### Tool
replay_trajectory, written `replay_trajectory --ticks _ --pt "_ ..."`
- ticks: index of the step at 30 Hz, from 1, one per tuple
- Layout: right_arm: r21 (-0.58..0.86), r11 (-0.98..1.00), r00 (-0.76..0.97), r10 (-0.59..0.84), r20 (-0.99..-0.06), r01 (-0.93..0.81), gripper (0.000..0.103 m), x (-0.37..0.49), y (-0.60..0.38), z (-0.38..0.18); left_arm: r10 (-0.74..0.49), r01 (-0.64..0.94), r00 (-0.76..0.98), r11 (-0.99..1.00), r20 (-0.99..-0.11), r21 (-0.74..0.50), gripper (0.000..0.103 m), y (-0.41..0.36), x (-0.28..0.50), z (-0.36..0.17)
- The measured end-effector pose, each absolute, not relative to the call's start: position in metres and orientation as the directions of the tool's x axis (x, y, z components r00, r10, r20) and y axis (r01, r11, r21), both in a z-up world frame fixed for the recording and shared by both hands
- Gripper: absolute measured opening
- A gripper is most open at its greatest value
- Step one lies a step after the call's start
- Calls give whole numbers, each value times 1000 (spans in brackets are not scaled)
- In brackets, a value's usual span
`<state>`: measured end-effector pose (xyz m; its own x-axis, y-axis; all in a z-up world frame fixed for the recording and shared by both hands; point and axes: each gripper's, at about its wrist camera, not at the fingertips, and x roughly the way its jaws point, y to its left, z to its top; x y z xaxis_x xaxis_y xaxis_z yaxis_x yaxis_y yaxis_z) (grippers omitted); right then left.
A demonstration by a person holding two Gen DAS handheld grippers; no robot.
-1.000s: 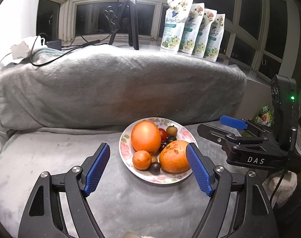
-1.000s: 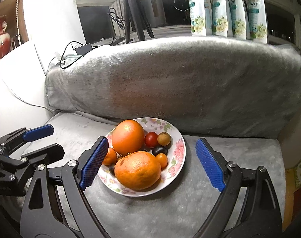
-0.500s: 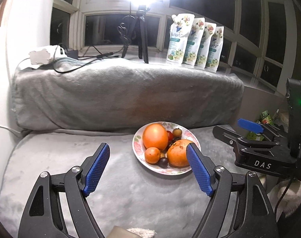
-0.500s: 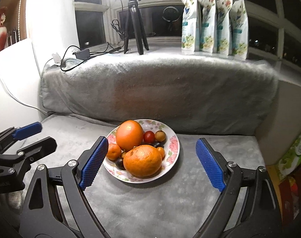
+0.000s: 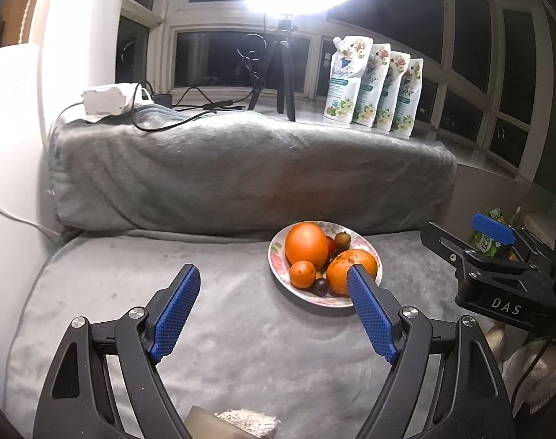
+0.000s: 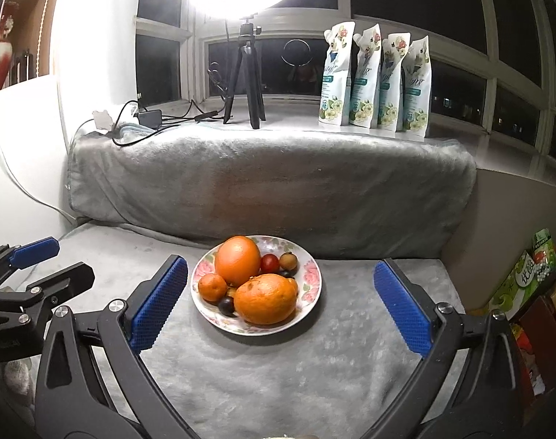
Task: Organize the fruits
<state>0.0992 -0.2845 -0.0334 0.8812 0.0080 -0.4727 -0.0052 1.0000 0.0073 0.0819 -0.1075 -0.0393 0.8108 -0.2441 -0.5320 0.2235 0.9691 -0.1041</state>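
All the fruit sits piled on the plate (image 6: 312, 281) (nothing loose); I judge the sorting done. My left gripper (image 5: 272, 312) gapes empty, my right gripper (image 6: 279, 303) is opening, empty; next, withdraw clear.

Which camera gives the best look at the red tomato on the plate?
The right wrist view: the tomato shows nearly whole beside the big orange. In the left wrist view only a red sliver peeks from behind that orange.
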Motion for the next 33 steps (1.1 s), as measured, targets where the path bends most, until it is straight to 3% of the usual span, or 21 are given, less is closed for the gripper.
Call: replay_trajectory --ticks 33 --pt "15 1000 880 -2 -474 11 103 92 -288 -36 -233 214 820 972 -523 -99 83 -108 75 -34"
